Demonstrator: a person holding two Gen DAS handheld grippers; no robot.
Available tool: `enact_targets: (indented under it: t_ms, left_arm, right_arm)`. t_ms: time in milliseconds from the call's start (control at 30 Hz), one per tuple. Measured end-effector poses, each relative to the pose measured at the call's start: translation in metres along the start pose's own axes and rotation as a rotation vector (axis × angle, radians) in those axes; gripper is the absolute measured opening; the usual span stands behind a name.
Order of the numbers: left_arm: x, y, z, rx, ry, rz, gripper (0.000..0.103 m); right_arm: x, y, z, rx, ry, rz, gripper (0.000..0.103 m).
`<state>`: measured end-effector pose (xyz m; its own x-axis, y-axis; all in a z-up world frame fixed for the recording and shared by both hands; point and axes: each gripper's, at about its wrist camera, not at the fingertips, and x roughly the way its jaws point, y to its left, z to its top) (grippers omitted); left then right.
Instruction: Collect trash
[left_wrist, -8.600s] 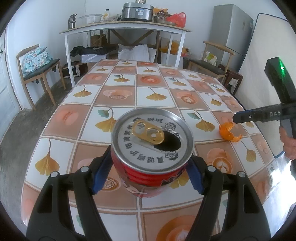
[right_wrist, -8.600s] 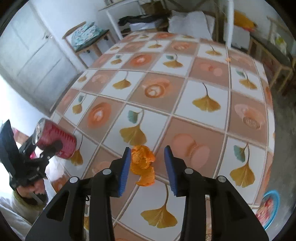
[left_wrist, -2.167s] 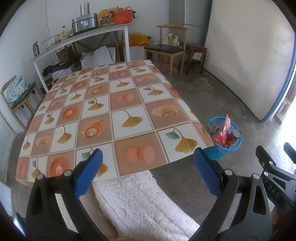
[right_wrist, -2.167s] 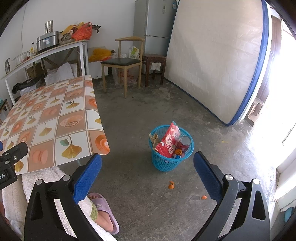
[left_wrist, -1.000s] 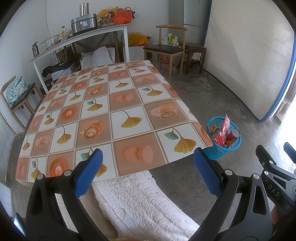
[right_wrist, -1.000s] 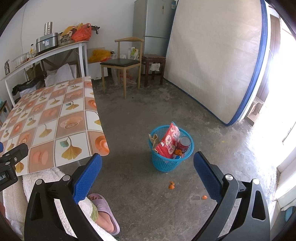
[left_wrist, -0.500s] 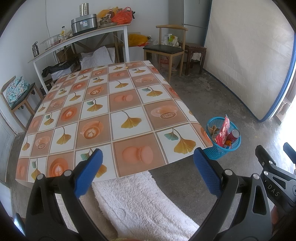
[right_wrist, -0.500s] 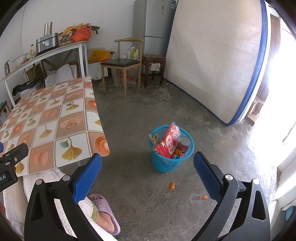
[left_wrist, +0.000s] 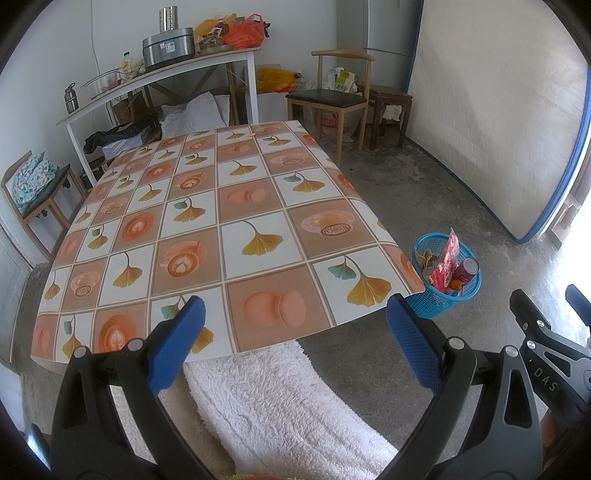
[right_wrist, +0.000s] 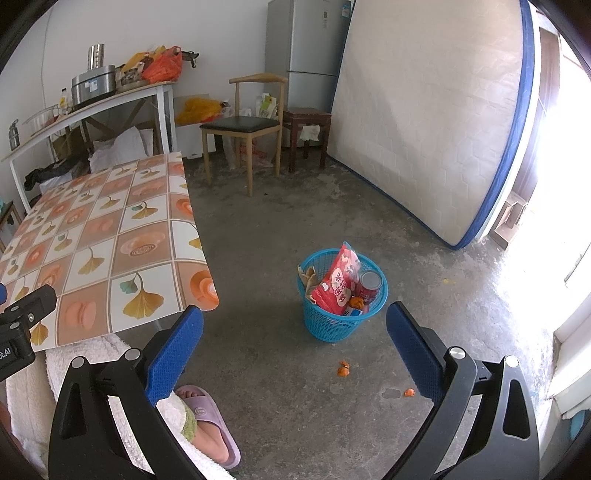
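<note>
Ahead of your right gripper (right_wrist: 293, 343) you have one blue basket (right_wrist: 325, 325) holding one red can (right_wrist: 369, 286) and one red snack bag (right_wrist: 338, 280), plus two orange peel scraps (right_wrist: 343, 368) just beyond its fingertips.

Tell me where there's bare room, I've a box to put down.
The table top is bare edge to edge. The floor between table, chair and mattress is open. The basket is full; peel bits lie before it.
</note>
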<state>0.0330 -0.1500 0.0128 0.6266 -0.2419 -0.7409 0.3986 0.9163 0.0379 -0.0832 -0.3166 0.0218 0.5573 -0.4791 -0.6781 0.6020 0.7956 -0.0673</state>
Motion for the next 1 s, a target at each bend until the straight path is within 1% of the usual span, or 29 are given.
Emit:
enact_targets:
  t_ms: [1000]
  left_arm:
    - [-0.0004, 0.0008, -0.0003, 0.001, -0.001, -0.001, 0.094]
  right_arm:
    - [0.0004, 0.0012, -0.0016, 0.007, 0.003, 0.004, 0.097]
